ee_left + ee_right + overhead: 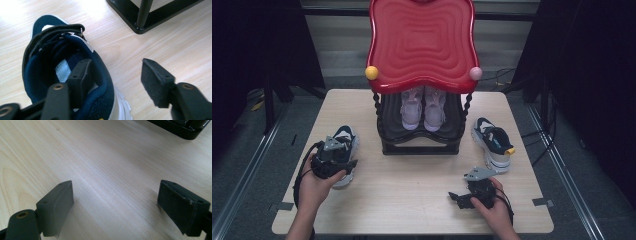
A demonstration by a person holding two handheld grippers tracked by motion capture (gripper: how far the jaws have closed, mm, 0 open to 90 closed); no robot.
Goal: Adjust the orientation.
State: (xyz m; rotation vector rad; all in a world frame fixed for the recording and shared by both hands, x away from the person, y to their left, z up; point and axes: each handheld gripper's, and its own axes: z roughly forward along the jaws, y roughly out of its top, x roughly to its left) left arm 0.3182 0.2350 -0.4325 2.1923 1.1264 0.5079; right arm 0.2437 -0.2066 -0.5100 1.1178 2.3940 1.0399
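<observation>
A navy and white shoe [346, 137] lies on the left of the table, and my left gripper [334, 160] is at its heel end. In the left gripper view one pad sits inside the shoe [50, 62] opening, while the other hangs outside over bare wood. The shoe's collar wall lies between the jaws of the left gripper [117, 72], with a gap to the outer pad, so they stand open. The matching shoe [493, 142] lies at the right. My right gripper [459, 199] rests low near the front right, and the right gripper [115, 195] is open over bare wood.
A black rack [419, 145] with a wavy red top [422, 45] stands mid-table at the back, a pair of pink shoes [423, 107] on its lower shelf. Its foot [140, 22] is near the left gripper; its base corner [185, 128] lies beyond the right one.
</observation>
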